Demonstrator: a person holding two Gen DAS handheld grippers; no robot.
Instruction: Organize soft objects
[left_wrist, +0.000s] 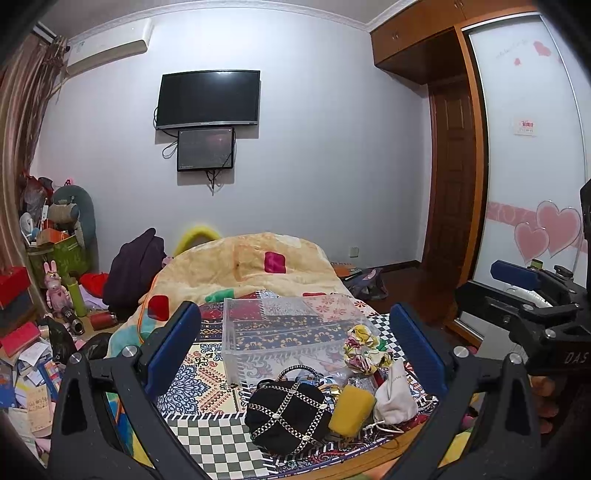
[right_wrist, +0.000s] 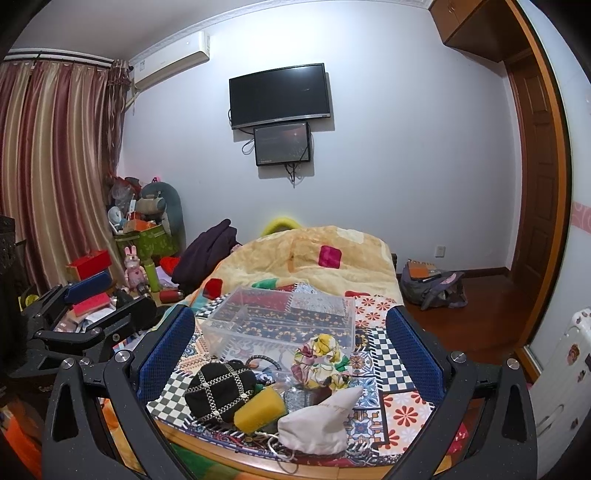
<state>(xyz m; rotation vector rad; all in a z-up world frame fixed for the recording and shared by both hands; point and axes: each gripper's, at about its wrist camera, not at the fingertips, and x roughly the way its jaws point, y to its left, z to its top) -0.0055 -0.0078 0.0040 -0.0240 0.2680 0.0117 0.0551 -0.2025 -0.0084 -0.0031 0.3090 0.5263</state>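
A heap of soft things lies at the near edge of the patterned bed cover: a black quilted pouch (left_wrist: 288, 413) (right_wrist: 218, 391), a yellow sponge (left_wrist: 351, 408) (right_wrist: 260, 408), a white drawstring bag (left_wrist: 395, 395) (right_wrist: 321, 424) and a floral scrunchie (left_wrist: 364, 347) (right_wrist: 321, 358). An empty clear plastic box (left_wrist: 291, 332) (right_wrist: 280, 317) stands just behind them. My left gripper (left_wrist: 295, 354) is open and empty, above and in front of the heap. My right gripper (right_wrist: 291, 354) is open and empty too, beside the left.
A beige blanket (left_wrist: 251, 266) is bunched on the far half of the bed. Clutter, boxes and toys (left_wrist: 55, 288) crowd the floor at left. A backpack (right_wrist: 432, 284) lies on the wooden floor at right, by the wardrobe (left_wrist: 528, 184).
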